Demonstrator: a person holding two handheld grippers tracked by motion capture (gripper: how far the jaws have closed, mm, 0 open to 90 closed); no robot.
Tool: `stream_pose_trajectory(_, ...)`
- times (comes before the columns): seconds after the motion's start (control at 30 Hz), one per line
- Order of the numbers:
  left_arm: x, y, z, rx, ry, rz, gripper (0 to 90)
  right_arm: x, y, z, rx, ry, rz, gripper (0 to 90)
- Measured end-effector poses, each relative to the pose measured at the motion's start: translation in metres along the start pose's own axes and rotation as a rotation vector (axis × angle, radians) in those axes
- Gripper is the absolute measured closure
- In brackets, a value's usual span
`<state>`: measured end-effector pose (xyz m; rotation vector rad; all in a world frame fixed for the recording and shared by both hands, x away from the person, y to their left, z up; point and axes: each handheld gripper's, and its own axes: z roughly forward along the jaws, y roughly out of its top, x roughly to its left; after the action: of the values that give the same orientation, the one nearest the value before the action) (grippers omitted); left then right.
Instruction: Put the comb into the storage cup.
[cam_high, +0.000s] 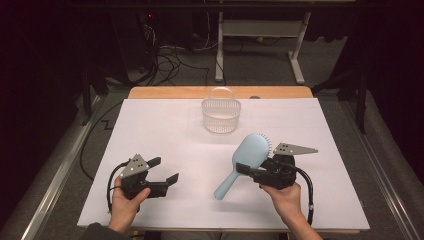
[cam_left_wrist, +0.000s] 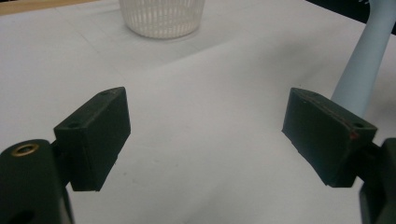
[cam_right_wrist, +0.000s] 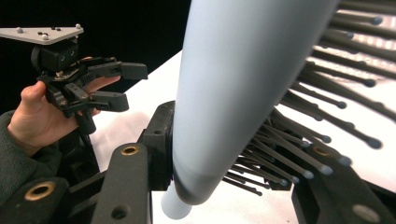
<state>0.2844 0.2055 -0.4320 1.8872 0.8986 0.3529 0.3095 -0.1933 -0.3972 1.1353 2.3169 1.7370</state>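
Black jaws of the right gripper (cam_high: 239, 169) squeeze the blue hairbrush (cam_high: 245, 159) by its head, handle hanging past them toward the left gripper (cam_high: 166, 170). That one gapes wide, holding nothing, and the white basket (cam_high: 221, 114) sits well ahead of both.

Centre of sheet: bare white table (cam_high: 190, 150) between the left gripper (cam_high: 166, 170) and the hairbrush (cam_high: 243, 161), open passage.
Far middle: basket (cam_high: 221, 116) stands in the way (handle arched upright).
Right side: hairbrush held aslant in the right gripper (cam_high: 243, 170) blocks that lane.
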Motion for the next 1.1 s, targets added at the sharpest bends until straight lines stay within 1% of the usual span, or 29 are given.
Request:
stream_pose_trajectory(0.1,0.007,-0.004,-0.005,-0.021,0.016,-0.004,15.9,-0.002,0.002,-0.004,0.000,-0.011,0.001,55.4)
stream_pose_trajectory(0.2,0.012,-0.009,-0.009,-0.038,0.057,0.018,15.9,-0.004,0.004,-0.007,0.000,-0.024,-0.002,55.3)
stream_pose_trajectory(0.3,0.017,-0.016,-0.012,-0.057,0.073,0.006,15.9,-0.005,0.005,-0.011,-0.004,-0.037,-0.004,55.3)
stream_pose_trajectory(0.4,0.023,-0.022,-0.014,-0.075,0.101,0.008,15.8,-0.008,0.006,-0.015,0.005,-0.055,-0.006,55.3)
stream_pose_trajectory(0.43,0.025,-0.024,-0.014,-0.083,0.107,0.000,15.8,-0.010,0.006,-0.016,0.007,-0.060,-0.005,55.3)
stream_pose_trajectory(0.5,0.028,-0.027,-0.015,-0.101,0.102,-0.026,15.8,-0.013,0.007,-0.019,0.003,-0.070,0.003,55.3)
stream_pose_trajectory(0.53,0.029,-0.029,-0.015,-0.111,0.108,-0.033,15.8,-0.015,0.008,-0.020,-0.002,-0.072,0.006,55.3)
stream_pose_trajectory(0.57,0.029,-0.031,-0.014,-0.118,0.116,-0.031,15.8,-0.016,0.008,-0.021,-0.006,-0.076,0.008,55.3)
stream_pose_trajectory(0.63,0.028,-0.033,-0.013,-0.122,0.116,-0.037,15.8,-0.018,0.009,-0.024,-0.014,-0.080,0.015,55.3)
stream_pose_trajectory(0.73,0.026,-0.035,-0.014,-0.131,0.121,-0.030,15.8,-0.019,0.012,-0.027,-0.014,-0.094,0.015,55.2)
stream_pose_trajectory(0.8,0.025,-0.036,-0.014,-0.128,0.134,-0.017,15.8,-0.019,0.013,-0.030,-0.013,-0.102,0.013,55.2)
stream_pose_trajectory(0.83,0.024,-0.037,-0.014,-0.125,0.139,-0.017,15.8,-0.019,0.014,-0.031,-0.013,-0.106,0.011,55.2)
stream_pose_trajectory(0.9,0.025,-0.038,-0.014,-0.129,0.134,-0.025,15.8,-0.020,0.014,-0.032,-0.011,-0.111,0.018,55.1)
stream_pose_trajectory(0.97,0.027,-0.039,-0.013,-0.124,0.138,-0.024,15.8,-0.023,0.015,-0.033,-0.001,-0.120,0.026,55.1)
stream_pose_trajectory(1.03,0.029,-0.040,-0.013,-0.117,0.144,-0.016,15.8,-0.026,0.018,-0.033,0.012,-0.132,0.021,55.1)
stream_pose_trajectory(1.1,0.029,-0.040,-0.013,-0.119,0.149,-0.019,15.8,-0.029,0.020,-0.032,0.010,-0.139,0.019,55.1)
